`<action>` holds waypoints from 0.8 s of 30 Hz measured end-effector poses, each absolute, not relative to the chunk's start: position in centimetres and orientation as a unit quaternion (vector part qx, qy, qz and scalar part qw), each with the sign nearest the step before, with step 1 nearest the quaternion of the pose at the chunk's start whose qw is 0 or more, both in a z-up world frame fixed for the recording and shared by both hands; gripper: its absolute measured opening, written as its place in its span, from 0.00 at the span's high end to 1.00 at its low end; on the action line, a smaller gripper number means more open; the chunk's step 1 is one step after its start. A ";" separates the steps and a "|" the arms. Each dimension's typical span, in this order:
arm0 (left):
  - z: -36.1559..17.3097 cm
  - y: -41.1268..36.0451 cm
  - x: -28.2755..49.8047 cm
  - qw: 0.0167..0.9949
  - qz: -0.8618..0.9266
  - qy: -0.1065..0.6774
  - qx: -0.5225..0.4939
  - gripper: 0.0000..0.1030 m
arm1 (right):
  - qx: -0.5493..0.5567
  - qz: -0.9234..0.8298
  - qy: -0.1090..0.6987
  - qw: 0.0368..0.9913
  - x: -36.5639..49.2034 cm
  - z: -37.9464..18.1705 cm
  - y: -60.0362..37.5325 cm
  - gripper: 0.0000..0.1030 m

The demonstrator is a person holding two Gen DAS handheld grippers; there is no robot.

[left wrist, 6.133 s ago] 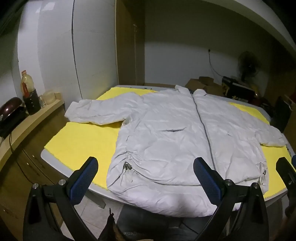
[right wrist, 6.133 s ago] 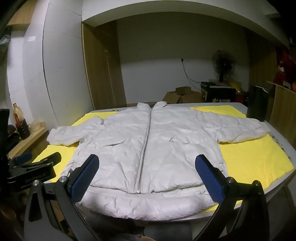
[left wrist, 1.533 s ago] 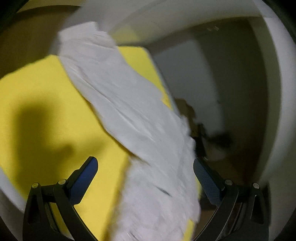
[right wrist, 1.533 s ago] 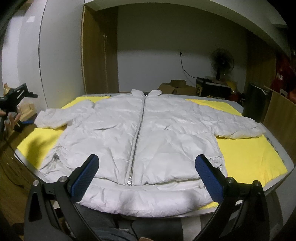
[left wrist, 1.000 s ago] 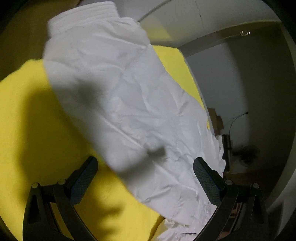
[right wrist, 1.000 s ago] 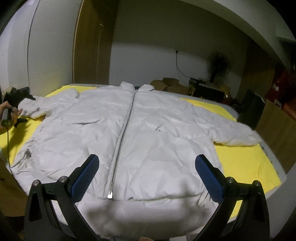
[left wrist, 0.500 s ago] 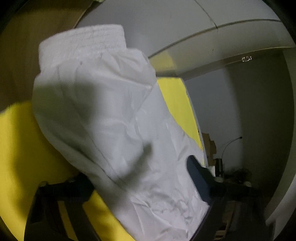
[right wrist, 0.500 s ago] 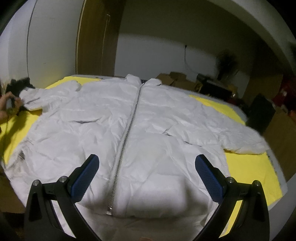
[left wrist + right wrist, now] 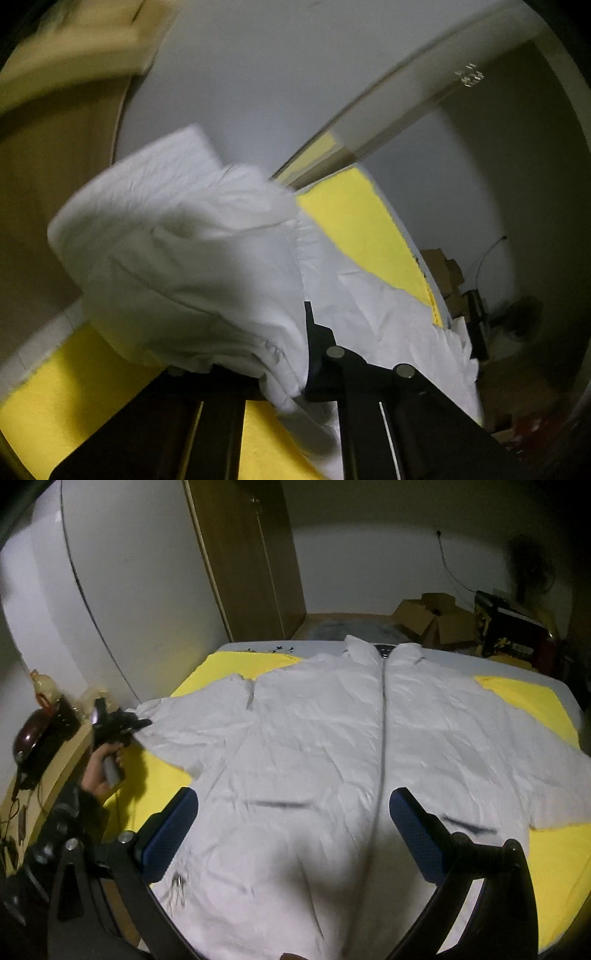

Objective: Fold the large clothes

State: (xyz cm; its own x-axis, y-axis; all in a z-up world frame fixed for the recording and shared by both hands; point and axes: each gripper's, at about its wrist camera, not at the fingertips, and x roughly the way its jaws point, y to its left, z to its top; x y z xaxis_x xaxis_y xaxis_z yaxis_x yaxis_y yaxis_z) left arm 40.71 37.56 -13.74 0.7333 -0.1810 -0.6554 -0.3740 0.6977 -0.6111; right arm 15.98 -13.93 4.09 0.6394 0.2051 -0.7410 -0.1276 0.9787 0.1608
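We see the white jacket (image 9: 332,775) spread zipper-up on the yellow cloth (image 9: 543,701) over the table. Our left gripper (image 9: 280,369) has its jaws clamped on the sleeve (image 9: 184,266), bunched cuff blocking most of that view. Our right gripper (image 9: 293,834) hovers above the jacket's lower front, jaws wide, holding nothing. Cardboard boxes (image 9: 436,620), wooden wardrobe (image 9: 251,561) behind; bottle (image 9: 44,690) on the side counter.

No readable text, label, brand or number anywhere in either view, nothing legible on the white jacket (image 9: 332,746) or the cardboard boxes (image 9: 439,622)
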 end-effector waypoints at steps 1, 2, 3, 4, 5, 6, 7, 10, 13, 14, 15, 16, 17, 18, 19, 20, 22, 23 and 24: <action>-12.8 37.0 40.2 0.854 0.059 0.357 -0.374 0.95 | 0.047 0.087 0.425 0.900 18.3 3.4 -12.9 0.00; -11.6 36.4 40.0 0.867 0.064 0.345 -0.354 0.95 | 0.039 0.074 0.435 0.896 21.0 2.4 -11.8 0.00; -10.8 35.9 39.7 0.874 0.070 0.339 -0.341 0.95 | 0.035 0.057 0.447 0.892 23.3 1.2 -11.0 0.00; -9.7 35.2 39.0 0.881 0.076 0.333 -0.328 0.95 | 0.029 0.042 0.461 0.886 25.5 -0.1 -10.1 0.00; -8.8 34.7 38.7 0.888 0.078 0.327 -0.313 0.95 | 0.014 0.030 0.471 0.882 27.5 -1.3 -8.9 0.00; -8.0 34.2 38.3 0.895 0.082 0.322 -0.297 0.95 | -0.003 0.011 0.483 0.876 30.0 -3.1 -7.1 0.00; -7.5 33.8 38.1 0.900 0.086 0.319 -0.285 0.94 | -0.018 -0.002 0.489 0.872 31.7 -4.3 -5.9 0.00; -5.2 31.8 37.7 0.917 0.102 0.310 -0.228 0.94 | -0.068 -0.011 0.510 0.858 36.4 -8.7 -0.8 0.00; -3.8 30.8 36.7 0.925 0.108 0.309 -0.193 0.94 | -0.146 -0.008 0.537 0.831 38.8 -13.1 3.7 0.00; -3.6 29.9 36.8 0.926 0.108 0.312 -0.185 0.94 | -0.162 -0.006 0.541 0.825 38.9 -14.0 4.4 0.00; -3.0 29.3 36.6 0.927 0.115 0.311 -0.175 0.94 | -0.166 0.002 0.533 0.829 38.9 -14.6 4.7 0.00; -2.8 28.8 36.4 0.928 0.120 0.309 -0.170 0.94 | -0.155 0.008 0.527 0.836 38.5 -14.1 4.1 0.00; -2.2 28.0 36.3 0.930 0.118 0.305 -0.165 0.94 | -0.141 0.013 0.525 0.839 38.0 -13.7 3.3 0.00; -2.0 26.9 36.1 0.933 0.112 0.302 -0.163 0.94 | -0.107 0.022 0.523 0.846 37.4 -12.8 1.9 0.00; -1.5 26.0 36.1 0.935 0.105 0.298 -0.158 0.94 | -0.063 0.030 0.515 0.854 36.5 -11.4 -0.3 0.00; -0.9 24.9 36.0 0.938 0.100 0.293 -0.153 0.94 | -0.027 0.033 0.506 0.861 35.3 -10.0 -2.8 0.00; 0.3 21.8 36.2 0.943 0.074 0.288 -0.150 0.94 | 0.006 0.020 0.493 0.870 33.5 -8.4 -6.8 0.00; 0.5 19.9 36.6 0.944 0.057 0.289 -0.146 0.94 | 0.022 0.008 0.487 0.873 32.3 -7.7 -9.3 0.00; 0.9 18.3 37.0 0.945 0.046 0.291 -0.142 0.94 | 0.039 -0.004 0.481 0.876 31.1 -7.0 -11.9 0.00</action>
